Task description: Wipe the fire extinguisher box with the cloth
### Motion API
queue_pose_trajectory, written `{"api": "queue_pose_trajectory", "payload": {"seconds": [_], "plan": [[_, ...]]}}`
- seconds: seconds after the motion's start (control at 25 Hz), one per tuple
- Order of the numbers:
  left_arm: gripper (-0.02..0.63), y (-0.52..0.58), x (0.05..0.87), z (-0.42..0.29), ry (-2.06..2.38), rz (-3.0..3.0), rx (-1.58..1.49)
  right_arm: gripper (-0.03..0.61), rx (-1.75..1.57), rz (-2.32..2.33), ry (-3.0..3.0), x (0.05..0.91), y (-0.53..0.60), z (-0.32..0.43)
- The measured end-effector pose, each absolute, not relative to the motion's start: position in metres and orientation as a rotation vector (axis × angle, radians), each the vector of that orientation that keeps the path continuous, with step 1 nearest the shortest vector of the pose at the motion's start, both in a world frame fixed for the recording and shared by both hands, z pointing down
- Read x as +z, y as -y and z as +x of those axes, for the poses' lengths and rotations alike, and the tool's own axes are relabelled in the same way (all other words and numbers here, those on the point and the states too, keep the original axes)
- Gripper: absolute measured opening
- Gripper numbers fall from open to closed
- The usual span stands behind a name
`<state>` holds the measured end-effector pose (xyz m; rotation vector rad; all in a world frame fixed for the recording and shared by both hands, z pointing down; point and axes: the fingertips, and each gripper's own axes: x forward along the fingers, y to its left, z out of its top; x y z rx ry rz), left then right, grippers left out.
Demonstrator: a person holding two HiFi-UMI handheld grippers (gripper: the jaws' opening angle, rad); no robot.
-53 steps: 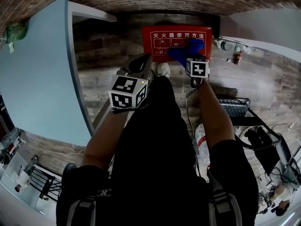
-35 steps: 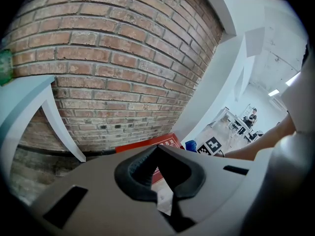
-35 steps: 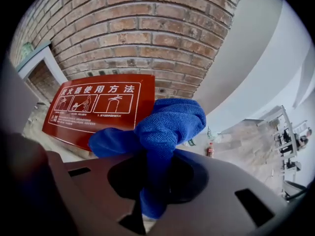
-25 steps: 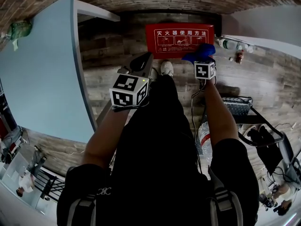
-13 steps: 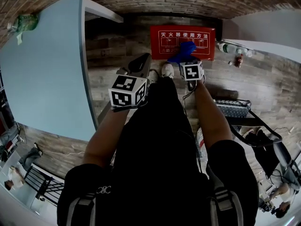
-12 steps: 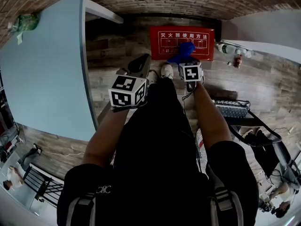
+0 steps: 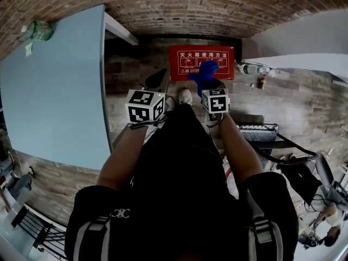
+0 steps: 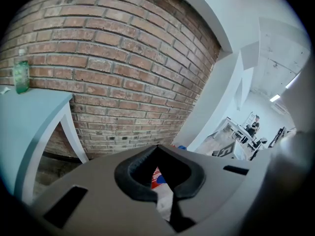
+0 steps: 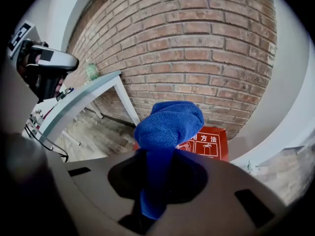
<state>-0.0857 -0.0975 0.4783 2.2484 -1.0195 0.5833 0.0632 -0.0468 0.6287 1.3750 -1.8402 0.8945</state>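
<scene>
The red fire extinguisher box [image 7: 187,61] stands on the floor against the brick wall; it also shows in the right gripper view [image 9: 210,144]. A blue cloth [image 7: 204,72] hangs in front of the box's middle, bunched above the jaws [image 9: 170,124]. My right gripper [image 7: 210,85] is shut on this cloth, just before the box face. My left gripper [image 7: 156,81] is held shut and empty to the left of the box, pointing at the wall. Through its jaw opening a sliver of the red box [image 8: 156,174] shows.
A light blue table [image 7: 54,80] fills the left side, with a green bottle [image 7: 41,30] on its far corner. Bottles [image 7: 251,68] lie on the floor right of the box. A metal basket [image 7: 258,130] and cables sit at the right. My shoe [image 7: 185,96] stands near the box.
My right gripper has carried the blue cloth from the box's right end leftward to its middle. The left gripper has stayed where it was.
</scene>
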Motion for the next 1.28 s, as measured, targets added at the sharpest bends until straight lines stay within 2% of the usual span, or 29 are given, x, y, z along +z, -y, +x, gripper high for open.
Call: {"api": "queue_pose_trajectory", "payload": {"seconds": [0.68, 1.04, 1.28], "plan": [[0.005, 0.114, 0.381, -0.054, 0.997, 2.447, 0.462, 0.075, 0.574, 1.81, 2.059, 0.413, 0.083, 0.081], [0.005, 0.127, 0.315, -0.018, 1.072, 2.492, 0.307, 0.075, 0.388, 2.009, 2.182, 0.314, 0.08, 0.125], [0.005, 0.123, 0.287, 0.02, 1.108, 2.546, 0.285, 0.075, 0.322, 2.041, 2.21, 0.284, 0.072, 0.165]]}}
